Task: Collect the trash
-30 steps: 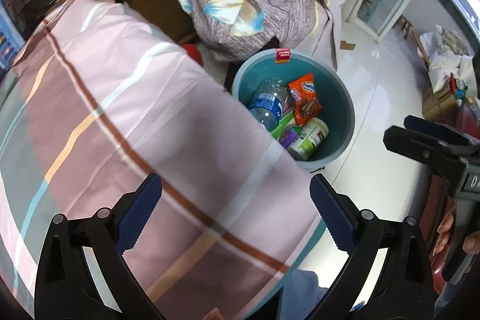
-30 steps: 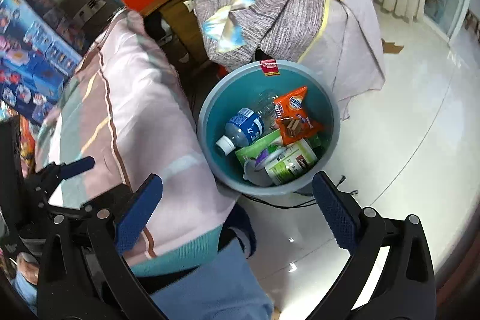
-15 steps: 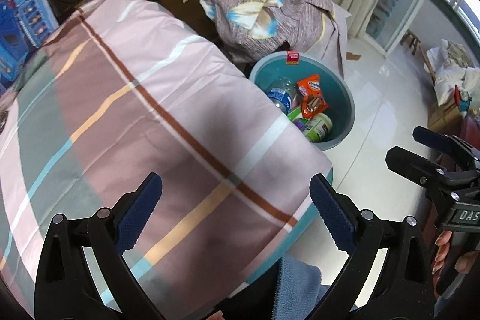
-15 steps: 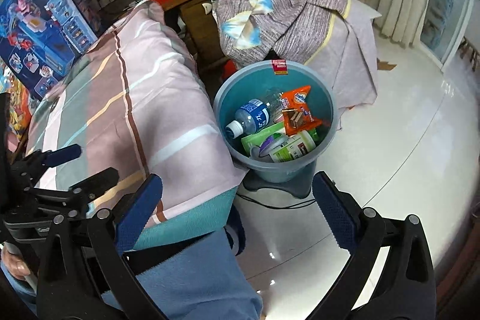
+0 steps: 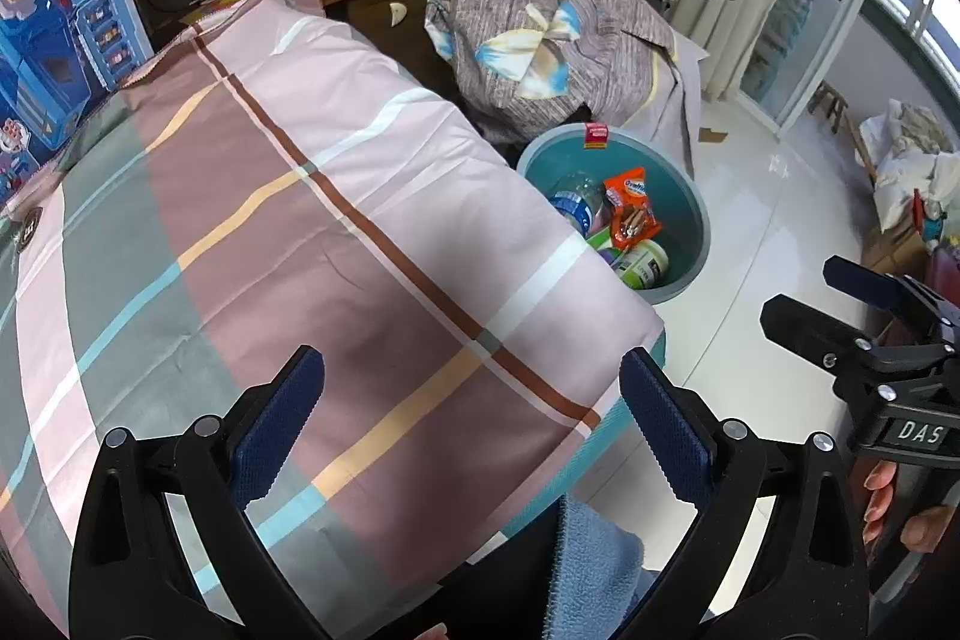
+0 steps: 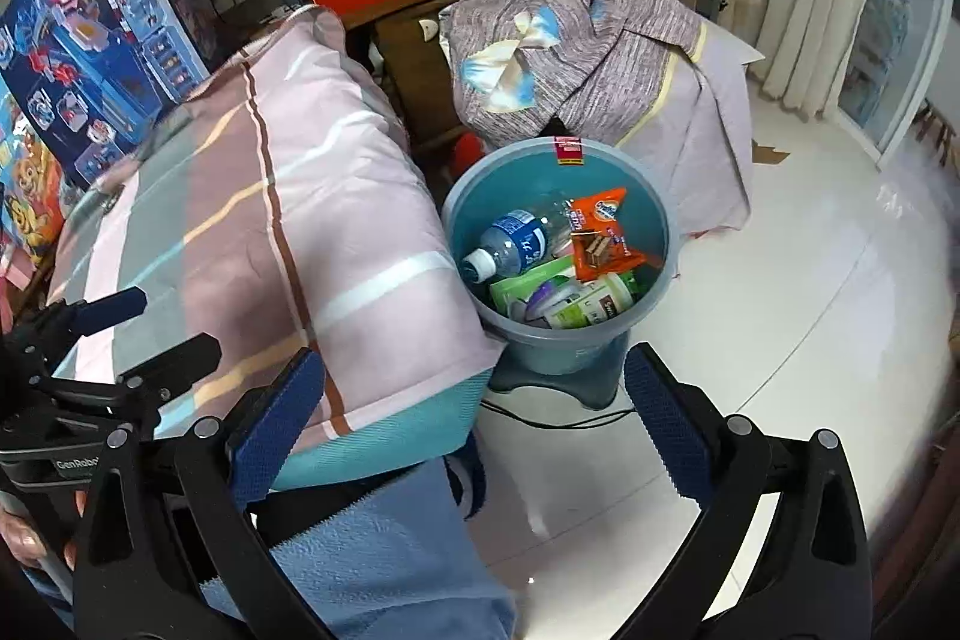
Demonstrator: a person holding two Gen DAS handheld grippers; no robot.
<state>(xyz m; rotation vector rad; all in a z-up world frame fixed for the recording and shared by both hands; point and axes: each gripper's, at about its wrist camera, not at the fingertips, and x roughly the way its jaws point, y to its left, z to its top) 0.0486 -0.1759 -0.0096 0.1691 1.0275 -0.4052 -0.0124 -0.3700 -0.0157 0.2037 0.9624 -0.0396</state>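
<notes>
Both pairs of my fingers stood spread and empty — left gripper over the checked quilt, right gripper nearer the trash bucket, which lay just far of it, wrappers and bottles already inside.

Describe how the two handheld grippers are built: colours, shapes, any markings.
Both are black plastic clamp-style frames with round silver rivets. The left gripper and right gripper each carry two ribbed dark-blue pads on their jaws. Seen from the opposite camera, the right gripper's body reads "DAS" in white letters, the left one's "GenRobo". No cables show.
</notes>
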